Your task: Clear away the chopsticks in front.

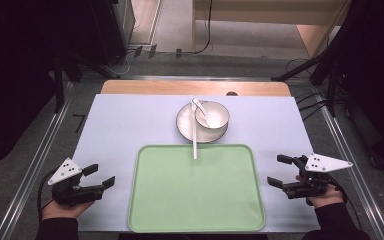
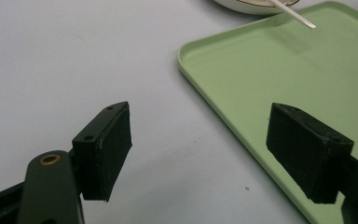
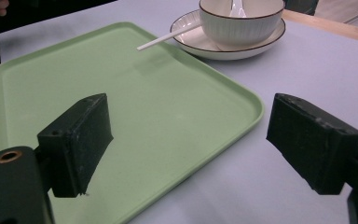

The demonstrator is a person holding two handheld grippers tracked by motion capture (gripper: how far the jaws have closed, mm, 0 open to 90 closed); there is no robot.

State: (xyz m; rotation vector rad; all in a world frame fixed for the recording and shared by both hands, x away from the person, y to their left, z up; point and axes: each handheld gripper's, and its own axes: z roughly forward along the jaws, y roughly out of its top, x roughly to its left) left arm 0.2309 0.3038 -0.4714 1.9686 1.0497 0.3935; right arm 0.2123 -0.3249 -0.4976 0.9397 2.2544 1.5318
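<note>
A pale green tray [image 1: 196, 210] lies at the front middle of the white table, bare. Behind it a white bowl [image 1: 212, 114] sits on a white plate [image 1: 186, 125]. A long white spoon [image 1: 195, 135] leans in the bowl, its handle reaching over the tray's far rim. My left gripper [image 1: 102, 176] rests left of the tray, open, with nothing between its jaws. Right of the tray my right gripper [image 1: 278, 171] is open and holds nothing too. The tray's corner [image 2: 261, 88], the spoon handle [image 2: 296, 16] and the bowl [image 3: 240, 21] appear beyond the black jaws.
A wooden strip [image 1: 195, 88] borders the table's far edge. Metal rails [image 1: 35, 160] run along both sides of the table. Dark stands and cables occupy the floor behind. Bare white surface [image 1: 120, 125] lies left and right of the dishes.
</note>
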